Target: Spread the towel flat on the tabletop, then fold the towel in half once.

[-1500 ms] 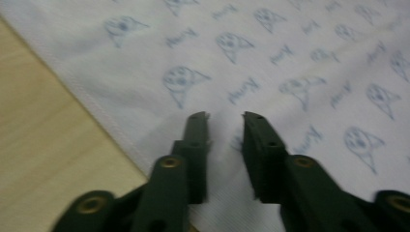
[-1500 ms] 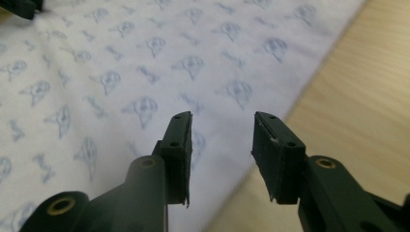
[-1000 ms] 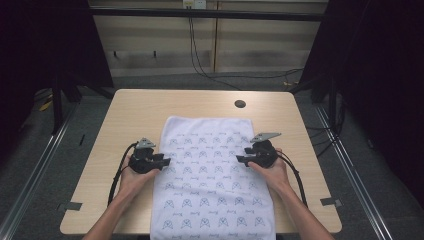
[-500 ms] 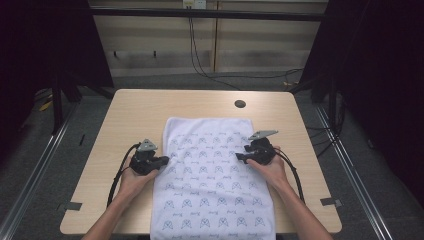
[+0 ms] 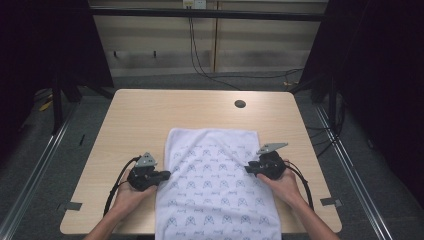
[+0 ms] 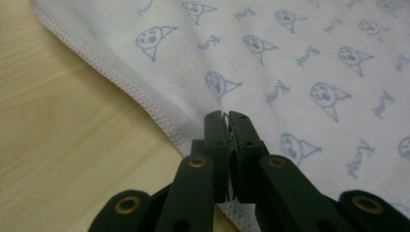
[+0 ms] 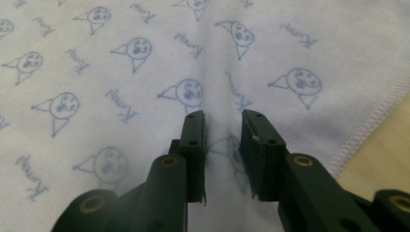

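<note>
Two grippers sit at the cloth's [image 5: 216, 185] side edges, lower centre of the high view. Left gripper [image 6: 227, 116] view: jaws pinched shut on the hem. Right gripper [image 7: 222, 121] view: jaws partly open astride a raised fold, mid-frame. Soft, light, limp fabric; best taken at the stitched hems.

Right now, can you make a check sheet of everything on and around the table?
Surface: pale wooden table with a round dark hole near the far edge.
Job's things: white towel printed with little blue faces, lying flat, its near end hanging over the table's front edge.
Clutter: nothing seen.
Grippers: left gripper at the towel's left hem, jaws closed with a bit of cloth pinched between the tips; right gripper on the towel near its right hem, jaws apart over a small ridge of cloth.
Cables: a black cable trails from each gripper; more hang at the back wall.
Surroundings: grey floor, dark curtains both sides.
</note>
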`<state>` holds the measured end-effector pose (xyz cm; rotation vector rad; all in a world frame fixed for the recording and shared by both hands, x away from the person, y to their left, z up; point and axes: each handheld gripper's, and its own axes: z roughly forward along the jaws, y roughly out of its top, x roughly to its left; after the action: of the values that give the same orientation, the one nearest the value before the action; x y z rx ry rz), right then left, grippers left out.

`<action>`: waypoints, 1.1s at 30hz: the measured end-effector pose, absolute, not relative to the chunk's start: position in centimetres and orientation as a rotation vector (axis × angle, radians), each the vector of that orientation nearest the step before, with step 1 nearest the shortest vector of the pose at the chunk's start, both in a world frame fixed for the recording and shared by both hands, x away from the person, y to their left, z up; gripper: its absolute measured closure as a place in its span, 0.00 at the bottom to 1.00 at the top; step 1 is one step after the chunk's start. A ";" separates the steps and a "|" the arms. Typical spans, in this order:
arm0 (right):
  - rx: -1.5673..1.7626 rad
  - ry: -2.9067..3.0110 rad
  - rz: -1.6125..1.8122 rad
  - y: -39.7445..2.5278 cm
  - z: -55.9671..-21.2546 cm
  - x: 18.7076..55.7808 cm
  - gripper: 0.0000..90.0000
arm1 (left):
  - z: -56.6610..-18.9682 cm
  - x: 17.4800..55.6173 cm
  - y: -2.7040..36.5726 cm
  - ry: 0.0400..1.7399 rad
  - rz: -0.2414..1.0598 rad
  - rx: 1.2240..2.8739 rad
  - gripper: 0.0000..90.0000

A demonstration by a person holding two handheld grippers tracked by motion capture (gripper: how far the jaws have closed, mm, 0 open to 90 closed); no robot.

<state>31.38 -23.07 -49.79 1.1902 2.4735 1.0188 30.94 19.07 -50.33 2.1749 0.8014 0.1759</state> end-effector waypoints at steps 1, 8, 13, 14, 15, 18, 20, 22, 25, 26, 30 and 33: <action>1.188 2.484 1.024 -23.2 -49.7 30.9 0.78 | -50.3 30.5 19.0 0.803 0.177 2.171 0.96; 1.164 2.534 1.057 -23.8 -49.6 27.1 0.66 | -49.9 27.7 18.8 0.780 0.129 2.205 0.91; 1.142 2.592 1.067 -24.0 -49.3 24.0 0.66 | -49.7 26.0 18.8 0.752 0.086 2.225 0.86; 1.144 2.602 1.066 -24.1 -49.3 23.5 0.66 | -49.6 25.7 18.9 0.759 0.079 2.230 0.83; 1.154 2.602 1.067 -24.2 -49.2 23.1 0.64 | -49.6 25.5 18.9 0.750 0.075 2.230 0.81; 1.197 2.494 1.120 -25.2 -48.6 23.5 0.65 | -49.3 26.0 18.6 0.748 0.080 2.221 0.77; 1.224 2.399 1.173 -26.5 -47.7 25.1 0.66 | -48.9 26.4 18.3 0.746 0.105 2.198 0.76; 1.239 2.361 1.128 -27.3 -47.3 26.7 0.66 | -48.4 27.2 18.0 0.757 0.116 2.168 0.73; 1.259 2.340 1.084 -28.0 -47.3 28.6 0.64 | -48.3 28.1 18.1 0.777 0.126 2.148 0.70; 1.265 2.320 1.052 -28.4 -47.6 30.7 0.62 | -48.4 29.4 18.4 0.832 0.095 2.094 0.70; 1.321 2.279 1.025 -28.6 -48.6 33.3 0.57 | -48.2 31.8 18.5 0.903 0.138 2.061 0.71; 1.338 2.281 0.995 -28.2 -49.3 34.6 0.56 | -47.8 33.0 18.5 0.925 0.146 2.018 0.68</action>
<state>34.56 -28.17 -49.34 1.3382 2.2814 0.9950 32.96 18.47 -47.82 2.0179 0.9248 0.1461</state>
